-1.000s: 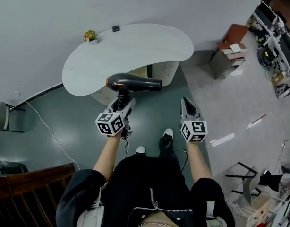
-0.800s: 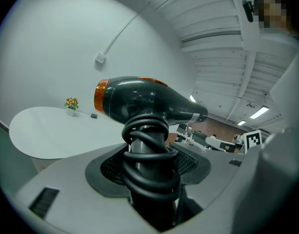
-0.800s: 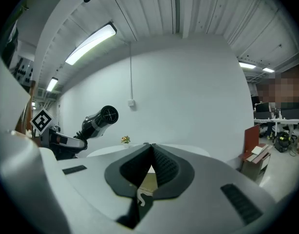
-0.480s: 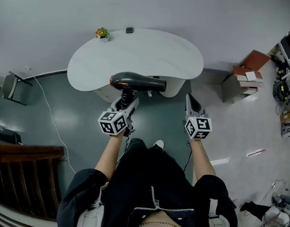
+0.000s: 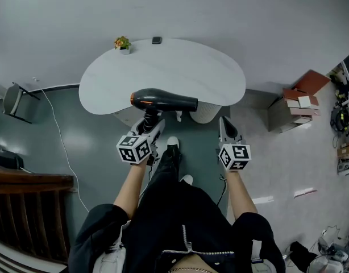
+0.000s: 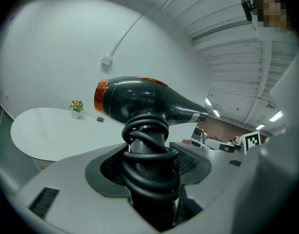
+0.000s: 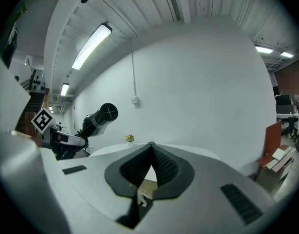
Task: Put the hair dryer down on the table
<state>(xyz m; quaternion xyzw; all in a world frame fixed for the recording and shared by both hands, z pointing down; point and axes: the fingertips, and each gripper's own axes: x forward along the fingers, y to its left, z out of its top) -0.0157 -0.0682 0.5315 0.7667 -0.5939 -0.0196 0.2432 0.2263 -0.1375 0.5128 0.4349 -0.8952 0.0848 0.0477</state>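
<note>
Across grey-green floor (image 5: 95, 147), by pale wall: white kidney-shaped counter (image 5: 180, 67) is standing ahead of person. Black hair dryer (image 5: 163, 101) is hanging in air at counter's near edge, not resting on it. Barrel is lying level, nozzle pointing to person's R, orange ring at rear end on L. Handle is pointing down w/ black cord (image 6: 149, 179) coiled round it. L claw (image 5: 149, 123) is gripping that handle: jaws are standing wide, pads pressing on cord-wrapped handle from both sides. R claw (image 5: 225, 127) is hovering level w/ L one, well apart from dryer. Its jaw tips are meeting, so closed, w/ nothing between them. Small items are sitting at counter's far edge: potted flower (image 5: 123, 43), then small dark obj (image 5: 156, 40) near it on R, too small to ID. Both are sitting well apart from dryer.
</note>
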